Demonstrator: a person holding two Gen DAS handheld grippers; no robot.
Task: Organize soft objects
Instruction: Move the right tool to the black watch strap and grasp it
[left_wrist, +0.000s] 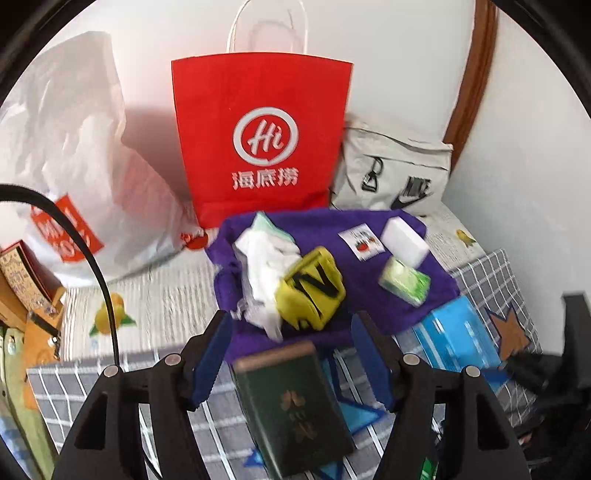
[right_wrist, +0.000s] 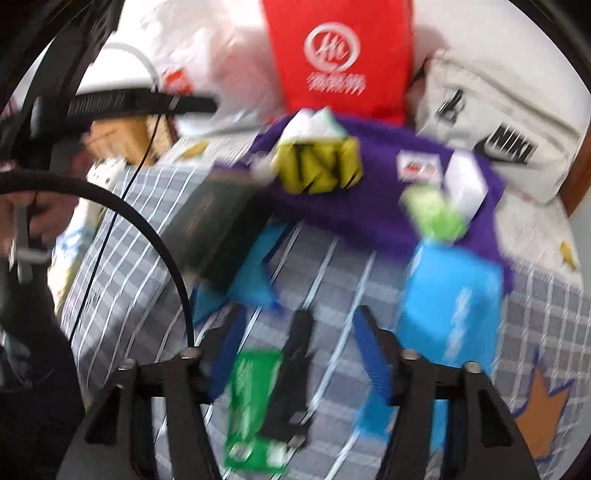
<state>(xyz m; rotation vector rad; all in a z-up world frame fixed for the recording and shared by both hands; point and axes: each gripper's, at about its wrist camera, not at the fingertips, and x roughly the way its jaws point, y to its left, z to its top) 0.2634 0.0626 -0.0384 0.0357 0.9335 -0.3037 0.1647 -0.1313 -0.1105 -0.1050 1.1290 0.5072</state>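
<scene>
The purple cloth (left_wrist: 388, 291) served as a collecting spot before the red bag (left_wrist: 258, 129); both the left gripper (left_wrist: 291, 354) and right gripper (right_wrist: 295, 350) hung spread, gripping nothing.

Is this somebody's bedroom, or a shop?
Probably a bedroom, seen from over a bed. A checked quilt with star patches lies over a fruit-print sheet against a white wall, and a red paper bag and a grey Nike bag lean there.
</scene>
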